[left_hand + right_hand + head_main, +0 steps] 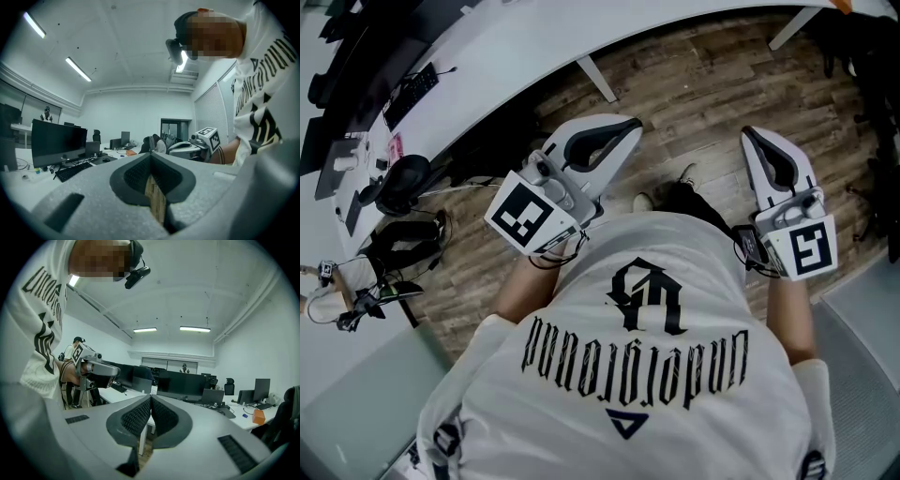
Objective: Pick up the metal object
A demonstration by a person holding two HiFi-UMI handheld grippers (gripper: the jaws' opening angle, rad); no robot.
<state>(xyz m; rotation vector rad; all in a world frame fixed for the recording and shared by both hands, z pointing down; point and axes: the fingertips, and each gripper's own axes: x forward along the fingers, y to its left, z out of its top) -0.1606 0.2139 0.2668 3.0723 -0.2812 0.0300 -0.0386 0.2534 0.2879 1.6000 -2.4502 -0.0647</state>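
No metal object shows in any view. In the head view my left gripper (pixel 623 128) and my right gripper (pixel 752 138) are held out in front of the person's white shirt, over a wooden floor (pixel 694 84). In the left gripper view the jaws of the left gripper (pixel 151 158) meet with nothing between them. The right gripper view likewise shows the right gripper (pixel 151 400) shut and empty. Each gripper view catches the other gripper, the right one (pixel 199 143) and the left one (pixel 93 369), off to the side.
A long white desk (pixel 516 42) curves across the top left, with a keyboard (pixel 411 92), headphones (pixel 401 183) and a desk leg (pixel 595 80). Monitors (pixel 183 386) stand on desks ahead. Several people are at the far end of the room.
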